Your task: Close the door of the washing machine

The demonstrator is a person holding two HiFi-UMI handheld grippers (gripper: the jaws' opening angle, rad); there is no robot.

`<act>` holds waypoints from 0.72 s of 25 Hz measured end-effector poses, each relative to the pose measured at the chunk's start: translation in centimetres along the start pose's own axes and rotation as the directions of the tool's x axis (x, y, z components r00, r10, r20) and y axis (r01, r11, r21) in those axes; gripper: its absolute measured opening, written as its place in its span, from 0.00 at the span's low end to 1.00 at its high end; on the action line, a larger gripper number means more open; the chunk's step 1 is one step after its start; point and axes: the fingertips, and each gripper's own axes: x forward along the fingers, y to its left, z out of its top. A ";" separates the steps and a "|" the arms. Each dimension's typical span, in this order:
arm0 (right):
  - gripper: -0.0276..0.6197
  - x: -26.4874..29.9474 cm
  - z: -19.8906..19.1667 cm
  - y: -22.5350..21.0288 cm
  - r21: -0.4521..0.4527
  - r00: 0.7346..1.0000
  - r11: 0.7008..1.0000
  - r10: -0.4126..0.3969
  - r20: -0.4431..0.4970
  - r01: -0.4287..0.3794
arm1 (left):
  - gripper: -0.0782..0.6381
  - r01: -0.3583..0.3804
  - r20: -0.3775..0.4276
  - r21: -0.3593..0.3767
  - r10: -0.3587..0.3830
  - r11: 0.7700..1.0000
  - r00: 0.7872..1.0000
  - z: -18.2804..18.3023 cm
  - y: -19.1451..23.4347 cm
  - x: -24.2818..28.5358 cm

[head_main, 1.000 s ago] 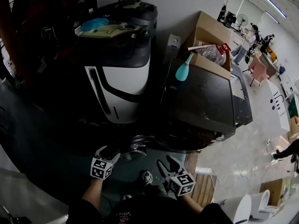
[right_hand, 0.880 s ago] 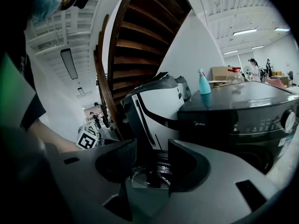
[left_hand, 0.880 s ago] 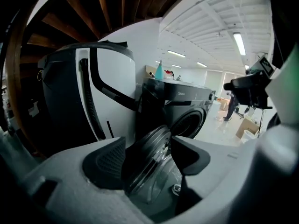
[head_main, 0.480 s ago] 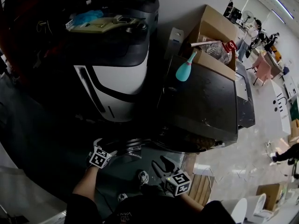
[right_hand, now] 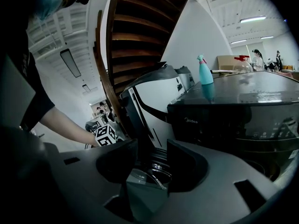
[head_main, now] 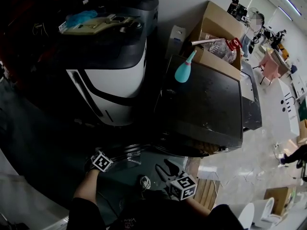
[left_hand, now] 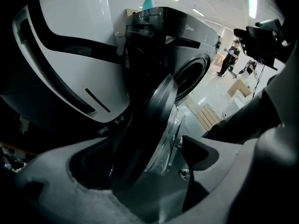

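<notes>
The dark front-loading washing machine [head_main: 206, 104] stands at centre right. Its round glass door [head_main: 125, 153] hangs swung out to the left of the drum opening [left_hand: 189, 76]. My left gripper [head_main: 111, 157] points steeply down at the door. In the left gripper view the door [left_hand: 156, 115] shows edge-on, its rim between the wide-open jaws of the left gripper [left_hand: 145, 167]. Those jaws have just been opening and the pads stand off the rim. My right gripper [head_main: 165, 169] hovers open in front of the machine, nothing between its fingers; the right gripper [right_hand: 152, 164] faces the door [right_hand: 159, 171].
A white-and-black appliance [head_main: 112, 80] stands left of the machine. A teal spray bottle [head_main: 183, 70] is on the machine's top, with a cardboard box [head_main: 218, 30] behind it. A wooden pallet [head_main: 208, 190] lies on the floor at right. A wooden staircase [right_hand: 140, 41] rises overhead.
My left gripper has sunk and tipped down over the door's rim. The right gripper has drifted a little toward the door. The head view has shifted slightly.
</notes>
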 end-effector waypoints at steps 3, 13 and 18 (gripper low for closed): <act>0.32 -0.7 -0.5 -0.6 0.003 1.000 1.000 -0.017 0.010 0.017 | 0.75 0.010 -0.009 0.005 -0.010 1.000 1.000 0.0 -0.5 -0.1; 0.32 -5.2 -3.1 2.0 0.089 0.992 0.989 -0.120 0.043 0.115 | 0.75 0.073 0.001 0.087 -0.074 0.993 0.997 -1.6 -5.6 -0.9; 0.32 -7.7 -5.7 4.5 0.136 0.982 0.975 -0.182 0.051 0.174 | 0.75 0.176 -0.003 0.098 -0.177 0.979 0.984 -3.4 -10.4 -1.3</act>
